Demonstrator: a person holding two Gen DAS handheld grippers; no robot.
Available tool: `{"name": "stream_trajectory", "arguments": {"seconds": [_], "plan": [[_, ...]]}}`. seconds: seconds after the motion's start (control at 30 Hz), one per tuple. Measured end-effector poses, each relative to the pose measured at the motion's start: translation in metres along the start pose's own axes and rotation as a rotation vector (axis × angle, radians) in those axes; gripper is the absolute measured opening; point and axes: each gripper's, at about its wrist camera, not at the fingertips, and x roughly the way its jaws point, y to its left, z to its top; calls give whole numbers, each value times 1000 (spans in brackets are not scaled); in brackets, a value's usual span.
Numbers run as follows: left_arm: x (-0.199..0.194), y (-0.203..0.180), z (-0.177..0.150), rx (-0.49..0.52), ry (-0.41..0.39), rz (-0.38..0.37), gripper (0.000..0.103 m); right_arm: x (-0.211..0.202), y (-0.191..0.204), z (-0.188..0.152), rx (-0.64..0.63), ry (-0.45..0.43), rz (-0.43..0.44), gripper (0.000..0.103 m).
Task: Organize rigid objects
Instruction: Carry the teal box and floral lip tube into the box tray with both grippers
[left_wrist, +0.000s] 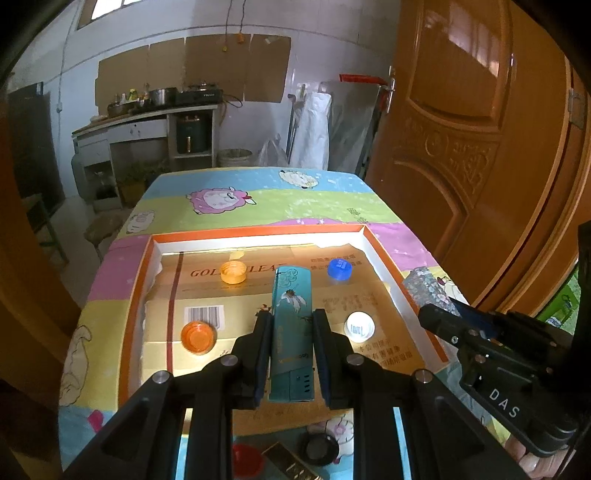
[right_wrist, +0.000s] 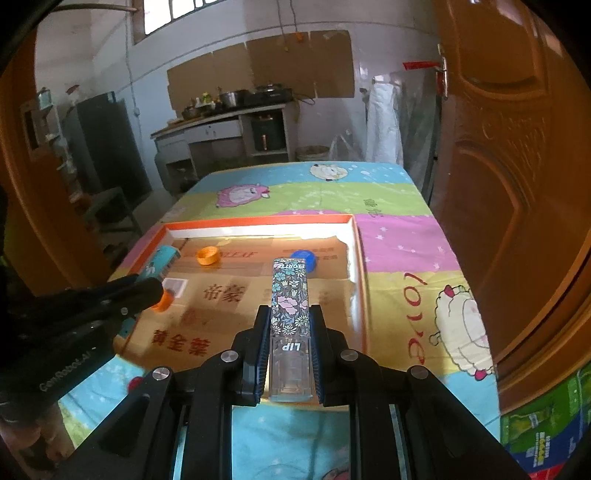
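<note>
**Both tongs loaded above the tray**

My left tongs (left_wrist: 291, 354) clamped the teal box (left_wrist: 291, 325), mid-frame over the orange-rimmed tray (left_wrist: 258, 232). My right tongs (right_wrist: 290, 354) gripped the floral lip tube (right_wrist: 290, 295), centre frame, above the tray's lower right part.

The long box (left_wrist: 290, 332) is teal with a pale flower print; the other box (right_wrist: 290, 302) is dark, covered in small pink and blue flowers (its lower part clear). In the tray (left_wrist: 258, 232), orange-rimmed with white walls, lie two orange caps (left_wrist: 232, 272) (left_wrist: 198, 336), a blue cap (left_wrist: 340, 268) and a white cap (left_wrist: 359, 327). The tablecloth (left_wrist: 266, 199) has pastel bands with cartoon sheep.
</note>
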Motion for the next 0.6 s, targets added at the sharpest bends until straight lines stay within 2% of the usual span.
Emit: {"name": "stream_trajectory", "arguments": {"seconds": [0.6], "plan": [[54, -5, 15, -2, 67, -8, 22, 52, -20, 18, -8, 62, -19, 20]]}}
